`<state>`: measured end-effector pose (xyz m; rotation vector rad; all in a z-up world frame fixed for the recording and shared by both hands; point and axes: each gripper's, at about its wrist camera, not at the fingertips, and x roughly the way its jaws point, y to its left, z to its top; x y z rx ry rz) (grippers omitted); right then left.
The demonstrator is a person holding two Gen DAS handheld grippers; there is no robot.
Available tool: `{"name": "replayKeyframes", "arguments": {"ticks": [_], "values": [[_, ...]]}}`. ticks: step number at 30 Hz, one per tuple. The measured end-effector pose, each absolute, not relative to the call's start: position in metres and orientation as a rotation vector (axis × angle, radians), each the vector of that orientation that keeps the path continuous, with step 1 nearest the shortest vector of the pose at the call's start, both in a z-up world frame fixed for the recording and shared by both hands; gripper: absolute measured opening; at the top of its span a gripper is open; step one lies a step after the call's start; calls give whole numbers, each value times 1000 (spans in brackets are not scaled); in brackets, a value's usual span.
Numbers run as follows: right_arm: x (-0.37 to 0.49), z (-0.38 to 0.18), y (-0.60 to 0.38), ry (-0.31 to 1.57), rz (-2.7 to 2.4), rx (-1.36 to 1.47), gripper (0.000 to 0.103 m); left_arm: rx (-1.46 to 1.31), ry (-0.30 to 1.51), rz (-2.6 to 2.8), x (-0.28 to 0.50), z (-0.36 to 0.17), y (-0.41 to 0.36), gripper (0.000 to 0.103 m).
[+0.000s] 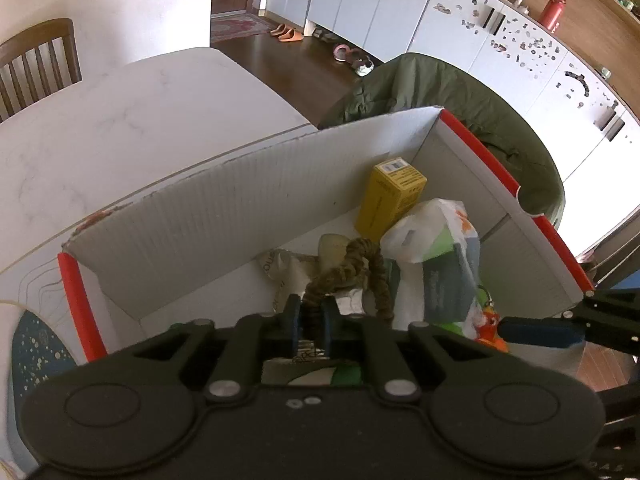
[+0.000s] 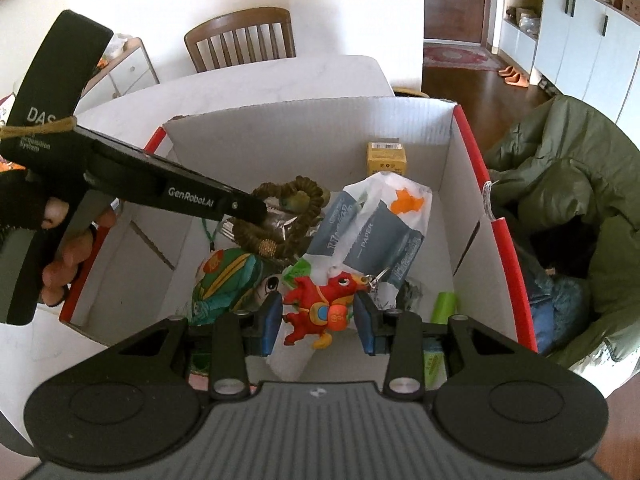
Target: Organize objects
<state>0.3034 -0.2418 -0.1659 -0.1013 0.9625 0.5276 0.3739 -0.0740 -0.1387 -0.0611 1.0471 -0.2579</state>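
The left hand-held gripper (image 1: 310, 322) is squeezing the brown braided rope (image 1: 360, 264) over the cardboard box (image 1: 224, 216); the right hand-held gripper (image 2: 318, 318), at 6 o'clock, is opening wide around the red toy keychain (image 2: 320, 300), ready to grab.

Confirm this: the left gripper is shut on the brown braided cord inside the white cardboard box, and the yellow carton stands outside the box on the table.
One thing is wrong. The yellow carton stands inside the white cardboard box, in its far corner, as the left wrist view shows. The left gripper is indeed shut on the brown braided cord.
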Motion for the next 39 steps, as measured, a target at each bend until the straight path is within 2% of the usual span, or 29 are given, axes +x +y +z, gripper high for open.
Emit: {"name": "replayKeyframes", "arguments": {"ticks": [2,6,11,20,34,36,39], "values": [[304,-165,-243,960,528,-98,39,-55,1045,-252,373,-138,-75,17],[304,-163,-246,950,526,-84,39,-52,1038,-237,369,-136,-75,21],[303,-156,-248,931,511,-60,42,-37,1004,-236,357,-125,-76,36],[290,-138,-244,882,462,-8,45,-30,926,-273,330,-95,-68,50],[257,-106,-227,797,408,69,45,-18,820,-340,284,-49,-50,58],[253,-102,-226,787,400,84,53,-17,808,-345,278,-45,-48,61],[246,-95,-224,765,393,101,54,-16,792,-354,270,-40,-43,64]]}}
